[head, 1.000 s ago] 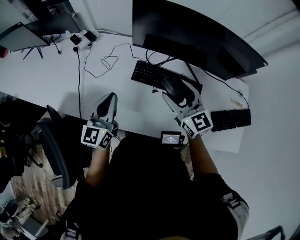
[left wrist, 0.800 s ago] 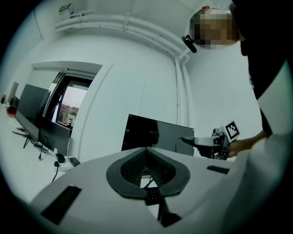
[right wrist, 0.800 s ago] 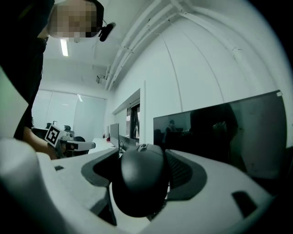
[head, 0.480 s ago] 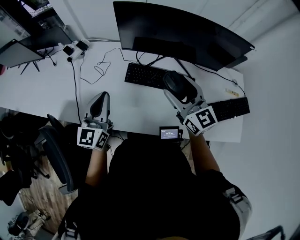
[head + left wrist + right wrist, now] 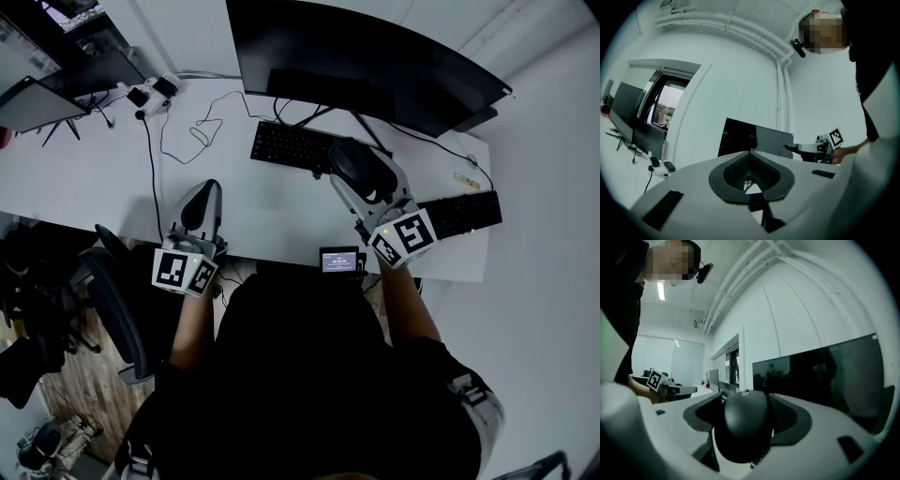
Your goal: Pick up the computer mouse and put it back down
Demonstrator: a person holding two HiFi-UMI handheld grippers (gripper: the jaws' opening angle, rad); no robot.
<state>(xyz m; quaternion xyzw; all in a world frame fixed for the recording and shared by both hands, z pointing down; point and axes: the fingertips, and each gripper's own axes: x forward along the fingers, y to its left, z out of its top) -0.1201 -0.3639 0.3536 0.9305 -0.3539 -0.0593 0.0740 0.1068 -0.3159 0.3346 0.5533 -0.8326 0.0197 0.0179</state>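
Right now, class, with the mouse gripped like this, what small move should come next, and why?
Probably lower the right gripper onto the bare white desk beside the black keyboard. Its jaws are closed on the computer mouse, which seems to be held above the desk, so the pick-up looks done and only the setting down is left.

White desk [image 5: 84, 178] ahead of me: curved monitor [image 5: 375, 66], black keyboard [image 5: 286, 147] below it, second keyboard [image 5: 464, 214] right, loose cable [image 5: 202, 131] left.
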